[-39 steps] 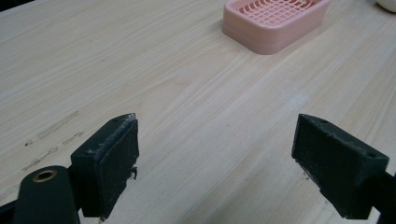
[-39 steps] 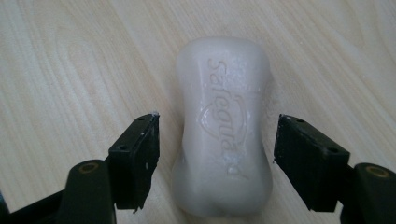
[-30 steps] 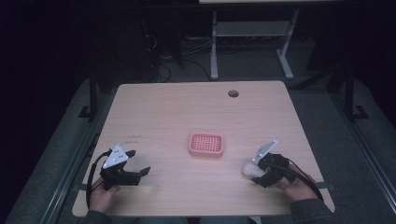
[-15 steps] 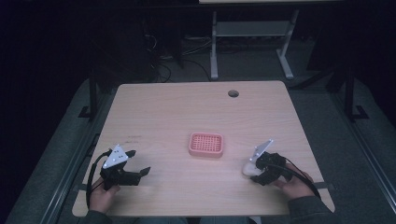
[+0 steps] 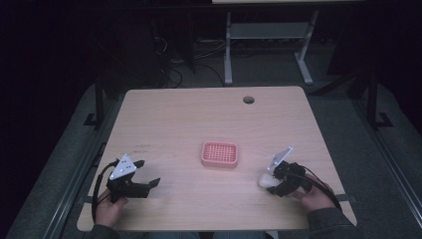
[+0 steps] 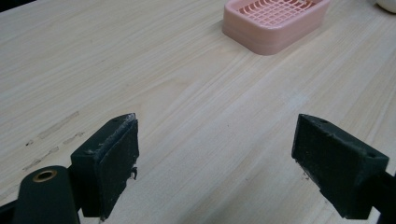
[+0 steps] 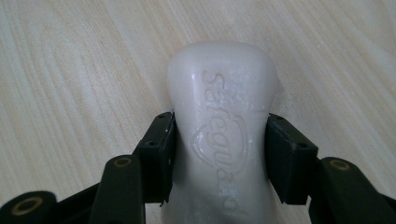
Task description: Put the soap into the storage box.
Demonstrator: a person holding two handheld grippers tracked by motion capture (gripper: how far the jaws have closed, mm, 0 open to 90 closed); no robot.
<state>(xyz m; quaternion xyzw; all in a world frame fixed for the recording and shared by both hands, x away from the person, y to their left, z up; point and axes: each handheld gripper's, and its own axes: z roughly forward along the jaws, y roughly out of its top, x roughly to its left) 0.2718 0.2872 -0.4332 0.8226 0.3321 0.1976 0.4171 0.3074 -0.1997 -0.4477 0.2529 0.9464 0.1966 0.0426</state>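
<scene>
- Soap bar (image 7: 219, 140), white, waxy and rounded with an embossed logo, lies at the pale woodgrain table's (image 5: 189, 114) near right, pinched between the right gripper's (image 7: 219, 154) black jaws.
- Left gripper (image 6: 215, 163) spreads its rubbery pads wide, holding nothing.
- Pink soap dish (image 5: 219, 154), a rounded rectangle with a grid top, sits mid-table.

A pale wooden table (image 5: 189, 114) fills the middle of the scene, its grain running lengthways in the left gripper view (image 6: 154, 93). A small dark round hole (image 5: 248, 99) sits near its far edge, right of centre. A few faint dark marks (image 5: 142, 145) lie towards the near left. Beyond the far edge, a white metal frame (image 5: 228, 55) stands on grey floor (image 5: 358, 129), with loose cables (image 5: 171, 74) to its left
</scene>
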